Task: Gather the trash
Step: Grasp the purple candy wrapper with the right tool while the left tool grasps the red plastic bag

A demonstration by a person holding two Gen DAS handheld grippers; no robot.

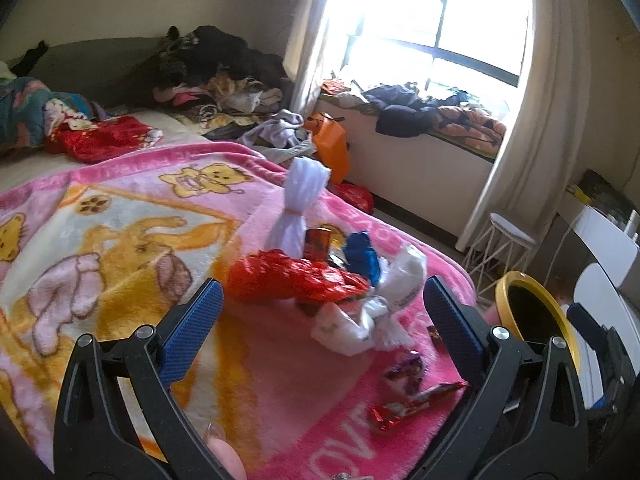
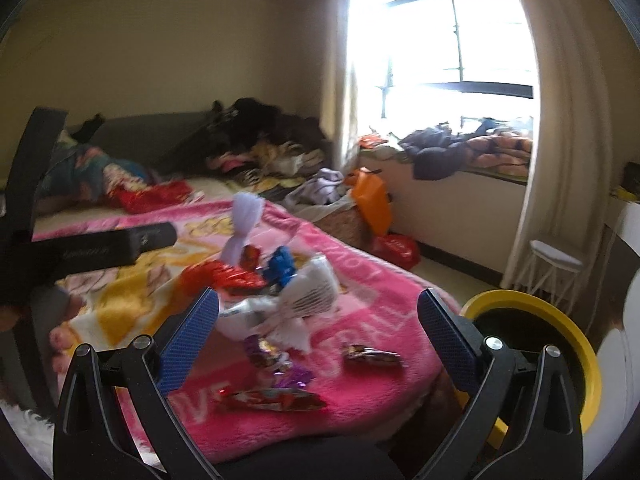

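Crumpled wrappers (image 1: 304, 280) on pink blanket (image 1: 280, 380): judged light, crinkly, slippery; best pinched at bunched folds. Left gripper (image 1: 320, 300) and right gripper (image 2: 318, 312) are spread, empty.

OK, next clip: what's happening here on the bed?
A person holds a gripper in each hand over a pink blanket on a bed. Both the left gripper and the right gripper are open and empty, aimed at a pile of trash: wrappers and crumpled plastic. A yellow-rimmed bin waits beside the bed. Nothing has been grasped yet.
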